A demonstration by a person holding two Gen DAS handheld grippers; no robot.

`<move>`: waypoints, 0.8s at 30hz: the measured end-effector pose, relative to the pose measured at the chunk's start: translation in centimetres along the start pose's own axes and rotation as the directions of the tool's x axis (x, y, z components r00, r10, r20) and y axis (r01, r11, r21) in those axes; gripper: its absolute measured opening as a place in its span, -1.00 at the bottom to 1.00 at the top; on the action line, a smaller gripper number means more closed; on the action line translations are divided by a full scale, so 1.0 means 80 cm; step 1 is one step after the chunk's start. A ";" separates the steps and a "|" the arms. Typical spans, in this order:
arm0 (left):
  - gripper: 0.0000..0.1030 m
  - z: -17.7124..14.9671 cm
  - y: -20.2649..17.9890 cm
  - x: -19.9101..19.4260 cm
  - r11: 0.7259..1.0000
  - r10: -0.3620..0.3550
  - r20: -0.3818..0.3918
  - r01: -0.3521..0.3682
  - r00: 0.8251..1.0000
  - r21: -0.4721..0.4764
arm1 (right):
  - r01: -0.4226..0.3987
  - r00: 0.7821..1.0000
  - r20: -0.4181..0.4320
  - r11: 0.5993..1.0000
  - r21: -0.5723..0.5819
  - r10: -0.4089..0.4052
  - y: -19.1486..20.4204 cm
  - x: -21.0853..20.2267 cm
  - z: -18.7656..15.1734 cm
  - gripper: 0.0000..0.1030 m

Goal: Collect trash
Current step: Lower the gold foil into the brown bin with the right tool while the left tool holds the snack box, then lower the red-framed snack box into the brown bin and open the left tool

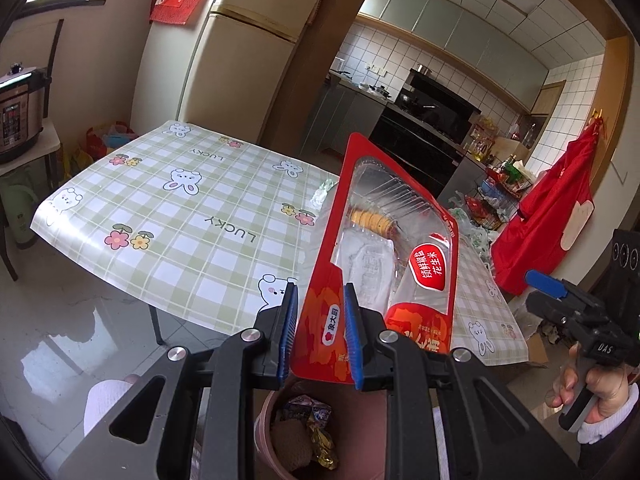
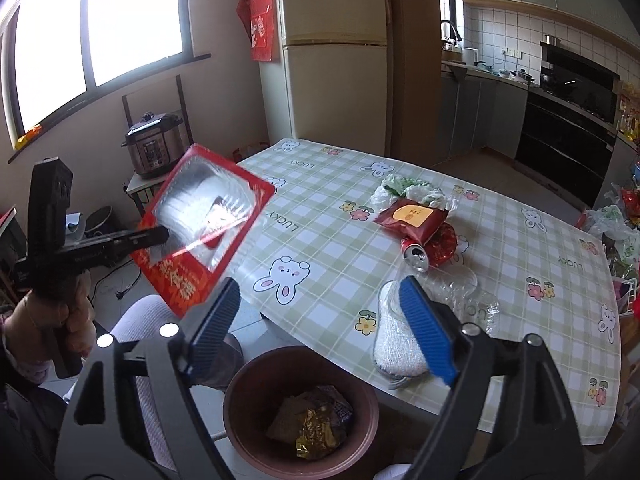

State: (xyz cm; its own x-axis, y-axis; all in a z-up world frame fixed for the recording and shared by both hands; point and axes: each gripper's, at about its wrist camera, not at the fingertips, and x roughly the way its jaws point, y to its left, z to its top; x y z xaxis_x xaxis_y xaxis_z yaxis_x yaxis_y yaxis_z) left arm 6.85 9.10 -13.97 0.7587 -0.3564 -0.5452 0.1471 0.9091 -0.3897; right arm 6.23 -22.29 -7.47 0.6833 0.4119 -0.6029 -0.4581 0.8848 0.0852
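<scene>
My left gripper (image 1: 322, 330) is shut on a red snack package with a clear window (image 1: 384, 240) and holds it up in the air above a brown trash bin (image 1: 266, 412). The package also shows in the right wrist view (image 2: 204, 220), left of the table. My right gripper (image 2: 320, 324) is open and empty, above the bin (image 2: 240, 392) at the table's near edge. The bin holds wrappers (image 2: 316, 420). On the checked tablecloth (image 2: 328, 216) lie a dark red packet (image 2: 412, 216), a crushed can (image 2: 416, 252), a white plastic bag (image 2: 408, 188), clear plastic (image 2: 460, 292) and a white pad (image 2: 394, 340).
A fridge (image 2: 336, 64) stands behind the table. A pressure cooker (image 2: 154, 148) sits on a small stand at the left. Kitchen counters and a stove (image 2: 568, 120) are at the back right. Bags and clutter (image 2: 620, 232) crowd the table's right side.
</scene>
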 end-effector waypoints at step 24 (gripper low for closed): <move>-0.56 -0.037 -0.038 0.063 0.991 -0.050 -0.182 0.072 0.982 0.115 | 0.051 0.999 0.018 0.999 0.013 -0.051 -0.025 0.019 0.011 0.89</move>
State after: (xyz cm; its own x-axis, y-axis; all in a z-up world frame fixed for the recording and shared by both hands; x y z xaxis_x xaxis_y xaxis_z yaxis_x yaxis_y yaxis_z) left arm 8.34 3.94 -17.72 0.6222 -0.4346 -0.6512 0.2729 0.9000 -0.3399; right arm 8.69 -23.22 -7.87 0.7158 0.3700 -0.5923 -0.4153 0.9074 0.0649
